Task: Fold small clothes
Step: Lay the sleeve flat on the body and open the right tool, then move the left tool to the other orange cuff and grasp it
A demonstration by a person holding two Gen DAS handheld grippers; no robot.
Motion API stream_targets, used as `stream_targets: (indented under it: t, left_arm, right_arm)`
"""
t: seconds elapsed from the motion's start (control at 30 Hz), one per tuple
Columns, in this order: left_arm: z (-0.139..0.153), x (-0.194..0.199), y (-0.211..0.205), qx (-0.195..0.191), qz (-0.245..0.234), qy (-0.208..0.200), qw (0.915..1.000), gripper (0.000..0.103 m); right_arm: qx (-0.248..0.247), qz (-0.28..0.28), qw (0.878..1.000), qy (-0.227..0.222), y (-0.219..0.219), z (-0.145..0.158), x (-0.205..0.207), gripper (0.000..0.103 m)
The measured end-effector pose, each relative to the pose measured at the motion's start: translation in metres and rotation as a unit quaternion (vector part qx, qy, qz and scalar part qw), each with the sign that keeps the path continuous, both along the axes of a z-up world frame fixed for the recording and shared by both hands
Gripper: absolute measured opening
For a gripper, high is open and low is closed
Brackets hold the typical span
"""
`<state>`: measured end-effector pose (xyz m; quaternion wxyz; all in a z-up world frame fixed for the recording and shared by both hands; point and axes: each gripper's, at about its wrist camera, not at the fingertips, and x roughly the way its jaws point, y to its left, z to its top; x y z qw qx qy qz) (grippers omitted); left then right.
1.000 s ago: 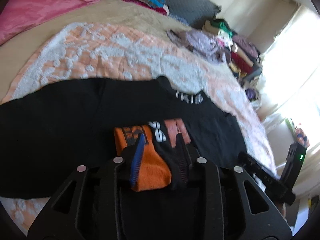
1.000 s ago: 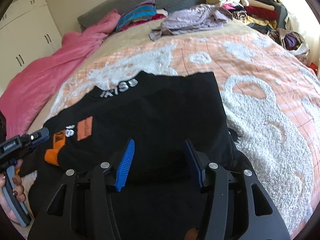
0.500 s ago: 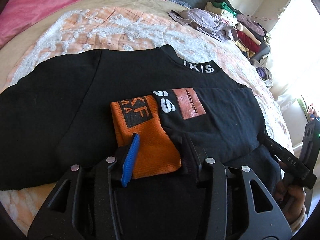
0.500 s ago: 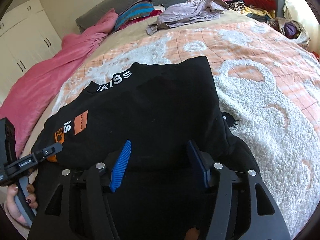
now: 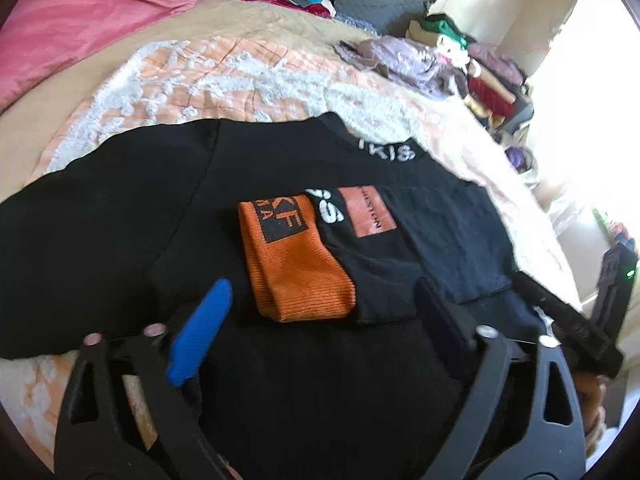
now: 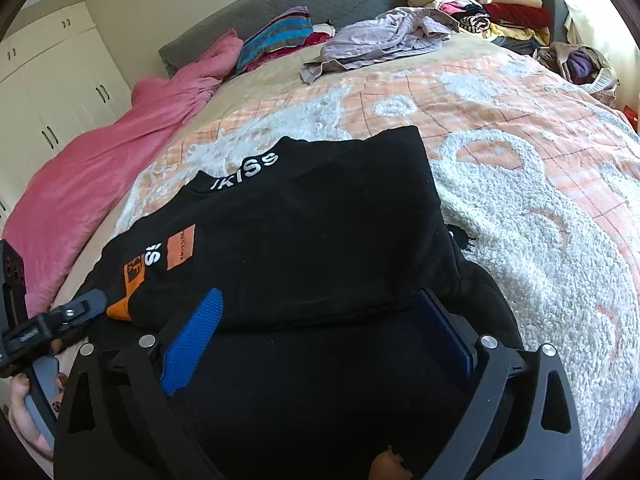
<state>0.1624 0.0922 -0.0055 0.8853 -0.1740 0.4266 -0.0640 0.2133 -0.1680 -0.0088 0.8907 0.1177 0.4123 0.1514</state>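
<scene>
Released: left gripper (image 5: 320,320) fingers now apart off orange cuff (image 5: 296,264), right gripper (image 6: 320,336) likewise apart; sleeve fold on black top (image 6: 320,232) judged complete.

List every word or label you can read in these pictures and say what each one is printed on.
"iKiSs": white letters on the collar of the black garment.
"KF": orange letters in a black square on the orange cuff; the smaller line below is unreadable.
"SS": white letters on the black sleeve beside the cuff.
Orange patch: its small print is too blurred to read.
</scene>
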Motion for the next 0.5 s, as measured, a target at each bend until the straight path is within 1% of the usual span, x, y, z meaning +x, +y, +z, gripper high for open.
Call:
stream_targets:
  t: [0.07,0.2,0.33,0.5]
  left_arm:
    - [0.005,-0.004,0.004,0.005,0.010,-0.008,0.9999,0.093]
    - [0.011,-0.012,0.014,0.014,0.031,-0.019,0.9992,0.093]
    - [0.015,-0.025,0.034,0.022,0.066,-0.029,0.9971,0.093]
    - [0.013,-0.041,0.065,0.014,0.107,-0.032,0.9937,0.093]
  right_arm:
    - [-0.002,0.000,1.000,-0.004,0.001,0.002,-0.001,0.096]
    - [-0.009,0.006,1.000,-0.020,0.007,0.008,-0.007,0.098]
    - [-0.019,0.020,0.999,-0.039,0.020,0.018,-0.013,0.098]
    - [-0.023,0.040,0.997,-0.060,0.039,0.032,-0.019,0.098]
